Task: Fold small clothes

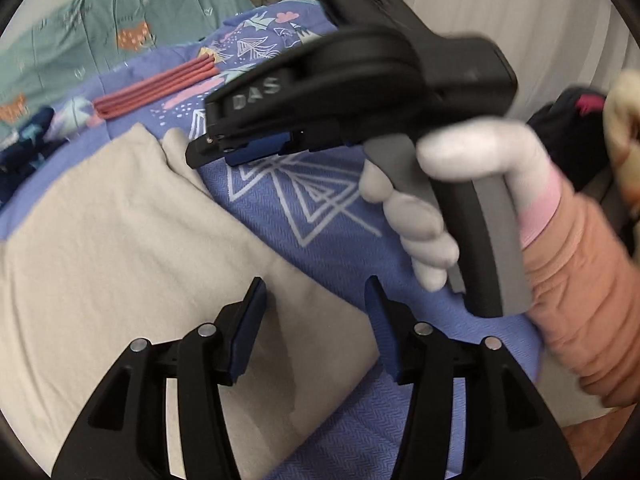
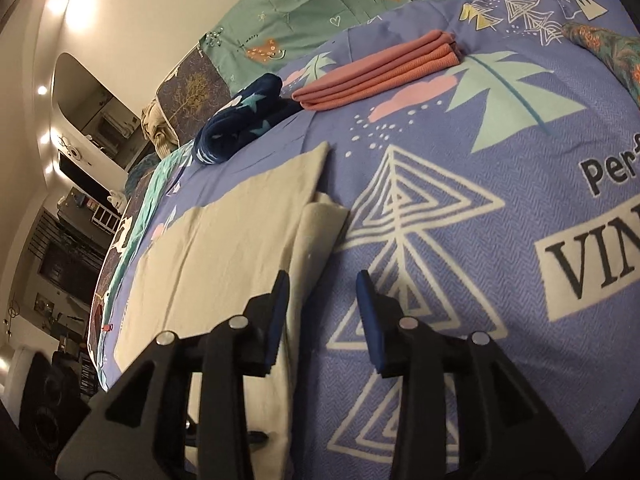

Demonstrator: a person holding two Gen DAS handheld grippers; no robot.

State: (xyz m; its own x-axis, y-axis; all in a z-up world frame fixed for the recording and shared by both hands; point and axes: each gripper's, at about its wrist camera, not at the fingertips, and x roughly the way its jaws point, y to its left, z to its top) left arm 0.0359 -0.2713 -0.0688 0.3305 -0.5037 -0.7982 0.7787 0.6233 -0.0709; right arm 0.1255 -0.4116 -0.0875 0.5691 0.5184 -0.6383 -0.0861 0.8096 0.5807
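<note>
With both claws, left (image 1: pixel 316 320) and right (image 2: pixel 322 312), parted and empty, we should pinch the beige garment's (image 1: pixel 120 240) folded edge squarely, keeping layers aligned

Two wrist fisheyes, both low and close over the bed, angled down.
Left view looks across the beige cloth (image 1: pixel 120 248) toward the right gripper (image 1: pixel 224 152) and curtain; right view faces along the purple patterned bedspread (image 2: pixel 460 208) to the room. Shared: beige cloth, folded pink cloth (image 2: pixel 380 70), green quilt (image 1: pixel 120 20).
</note>
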